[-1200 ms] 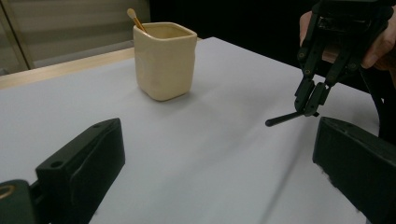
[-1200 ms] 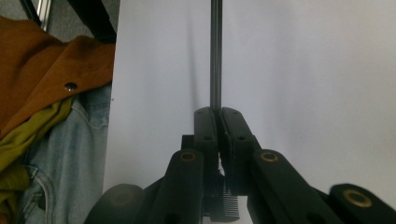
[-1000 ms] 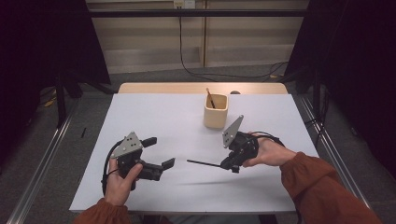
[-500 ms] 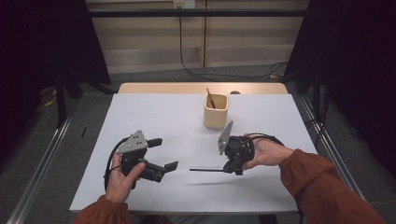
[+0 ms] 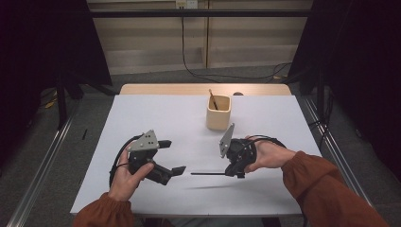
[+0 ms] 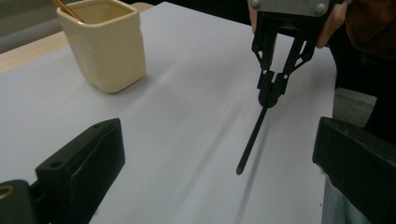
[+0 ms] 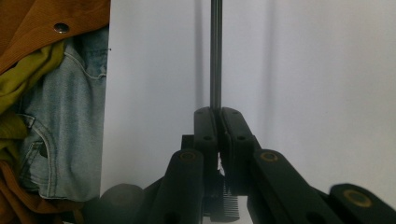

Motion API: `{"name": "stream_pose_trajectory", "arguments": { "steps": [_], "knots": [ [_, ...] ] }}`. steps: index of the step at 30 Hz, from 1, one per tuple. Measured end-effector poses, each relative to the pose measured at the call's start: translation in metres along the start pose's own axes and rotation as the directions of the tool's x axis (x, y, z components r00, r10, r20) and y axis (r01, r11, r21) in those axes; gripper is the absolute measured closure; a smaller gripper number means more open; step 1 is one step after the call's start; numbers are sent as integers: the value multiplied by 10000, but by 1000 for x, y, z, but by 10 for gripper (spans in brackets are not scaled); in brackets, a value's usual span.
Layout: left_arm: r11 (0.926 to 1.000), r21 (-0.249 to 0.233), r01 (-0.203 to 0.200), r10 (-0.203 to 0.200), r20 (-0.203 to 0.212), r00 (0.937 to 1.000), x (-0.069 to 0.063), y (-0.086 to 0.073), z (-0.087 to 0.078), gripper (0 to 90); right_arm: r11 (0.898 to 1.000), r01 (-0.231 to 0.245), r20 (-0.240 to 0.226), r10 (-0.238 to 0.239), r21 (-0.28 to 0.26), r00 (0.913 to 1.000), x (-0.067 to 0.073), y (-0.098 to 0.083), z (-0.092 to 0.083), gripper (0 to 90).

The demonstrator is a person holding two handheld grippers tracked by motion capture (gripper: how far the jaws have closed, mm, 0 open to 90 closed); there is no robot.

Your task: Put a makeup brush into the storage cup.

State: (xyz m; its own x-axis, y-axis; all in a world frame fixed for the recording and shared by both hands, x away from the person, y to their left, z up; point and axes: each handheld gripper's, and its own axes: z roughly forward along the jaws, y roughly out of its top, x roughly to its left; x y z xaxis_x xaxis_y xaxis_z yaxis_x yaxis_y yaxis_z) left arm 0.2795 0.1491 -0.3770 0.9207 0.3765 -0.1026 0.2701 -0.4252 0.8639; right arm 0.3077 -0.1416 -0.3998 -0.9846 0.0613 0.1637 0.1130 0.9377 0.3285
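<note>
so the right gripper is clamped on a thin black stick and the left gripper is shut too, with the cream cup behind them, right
Not quite: the left gripper is open, jaws wide apart with nothing between them, as the left gripper view shows. The right gripper is clamped on the thin black stick, and the cream cup stands behind them.

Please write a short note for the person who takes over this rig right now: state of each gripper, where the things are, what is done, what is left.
Right gripper: shut on a thin black stick, held level above the white table, tip toward the left gripper.
Left gripper: open, holding nothing.
Cream cup: upright at the far middle, one brown stick leaning inside.
Done: black stick is lifted.
Left: probably put it in the cup.
</note>
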Motion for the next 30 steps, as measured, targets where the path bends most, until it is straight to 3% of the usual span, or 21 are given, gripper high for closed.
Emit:
{"name": "stream_pose_trajectory", "arguments": {
  "steps": [5,12,18,20,26,30],
  "knots": [
    [9978,557,-361,345,311,9989,-3,9,12,23,9999,125,-31,-126,-49,9999,1,2,1,856],
    [9920,1127,-571,492,718,9962,-6,14,30,37,9999,152,-60,-153,-40,9999,-1,2,2,855],
    [9835,1531,-961,822,947,9921,-9,22,40,38,10000,33,-15,-33,62,10000,0,3,0,856],
    [9794,1706,-1076,875,1213,9888,-10,24,44,39,10000,30,-41,-30,55,10000,0,3,0,856],
    [9622,2392,-1300,957,1499,9841,-11,26,55,46,9998,159,-65,-158,126,9999,0,5,3,856],
    [9423,2997,-1496,1025,1673,9806,-10,24,60,62,9996,227,-182,-224,178,9996,0,6,3,856]
  ]
}}
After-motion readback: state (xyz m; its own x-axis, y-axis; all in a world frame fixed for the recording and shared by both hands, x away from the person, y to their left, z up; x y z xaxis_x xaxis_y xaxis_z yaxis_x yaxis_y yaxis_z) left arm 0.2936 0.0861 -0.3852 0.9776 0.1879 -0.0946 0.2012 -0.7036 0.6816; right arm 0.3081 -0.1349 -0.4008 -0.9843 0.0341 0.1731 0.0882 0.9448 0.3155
